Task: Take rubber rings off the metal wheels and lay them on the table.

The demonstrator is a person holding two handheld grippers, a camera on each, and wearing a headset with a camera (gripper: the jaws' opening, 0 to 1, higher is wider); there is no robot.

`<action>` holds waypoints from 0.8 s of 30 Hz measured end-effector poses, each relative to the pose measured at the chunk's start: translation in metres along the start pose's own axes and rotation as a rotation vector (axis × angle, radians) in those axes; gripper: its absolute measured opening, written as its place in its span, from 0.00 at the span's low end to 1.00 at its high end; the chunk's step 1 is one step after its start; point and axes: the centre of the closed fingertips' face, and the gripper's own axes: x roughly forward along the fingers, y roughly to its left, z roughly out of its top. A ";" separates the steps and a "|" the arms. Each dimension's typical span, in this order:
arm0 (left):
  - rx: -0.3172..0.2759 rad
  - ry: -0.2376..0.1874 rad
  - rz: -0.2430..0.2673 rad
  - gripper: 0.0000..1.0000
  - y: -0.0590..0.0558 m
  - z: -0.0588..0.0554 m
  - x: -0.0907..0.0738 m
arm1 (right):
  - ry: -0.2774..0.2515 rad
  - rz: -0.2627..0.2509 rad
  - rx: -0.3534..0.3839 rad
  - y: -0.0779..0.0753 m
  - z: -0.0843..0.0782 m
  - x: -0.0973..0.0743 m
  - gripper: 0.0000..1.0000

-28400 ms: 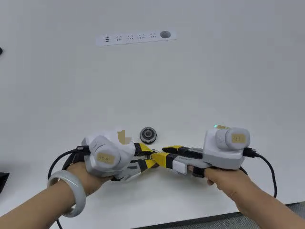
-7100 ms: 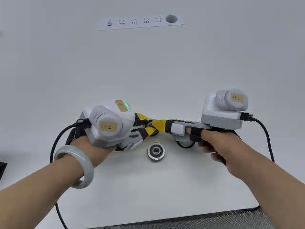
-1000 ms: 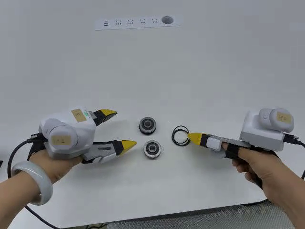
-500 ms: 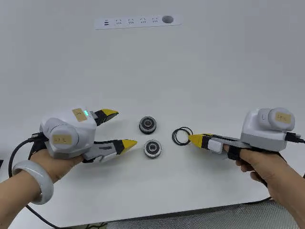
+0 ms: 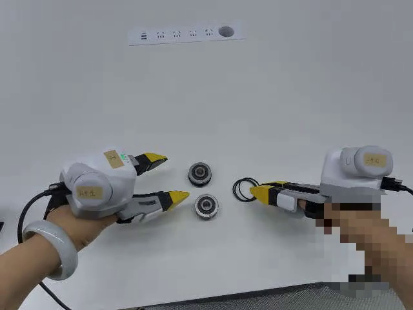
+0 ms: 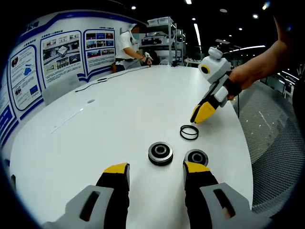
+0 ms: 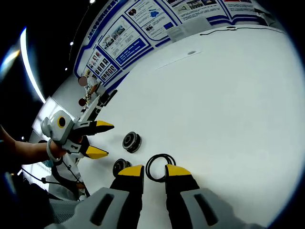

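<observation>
Two rubber rings (image 5: 244, 188) are lying on the surface (image 5: 290, 97) beside the metal wheels (image 5: 201, 173), so you're probably finishing. Your right tool (image 5: 258, 191), just beside the rings, is gaping slightly and your left tool (image 5: 169, 175) widely, both empty.

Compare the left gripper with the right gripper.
The left gripper has jaws spread wide; the right gripper leaves a narrow gap. The left gripper points at the metal wheels; the right gripper's tips sit beside the rubber rings. Both are yellow-tipped and empty.

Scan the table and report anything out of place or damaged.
Nothing stands out. The metal wheels lie flat, and the rubber rings lie overlapped on the table by the right gripper.
</observation>
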 end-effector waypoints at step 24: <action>0.021 0.003 -0.038 0.32 -0.005 0.012 0.027 | -0.011 0.083 0.018 0.033 0.020 0.036 0.18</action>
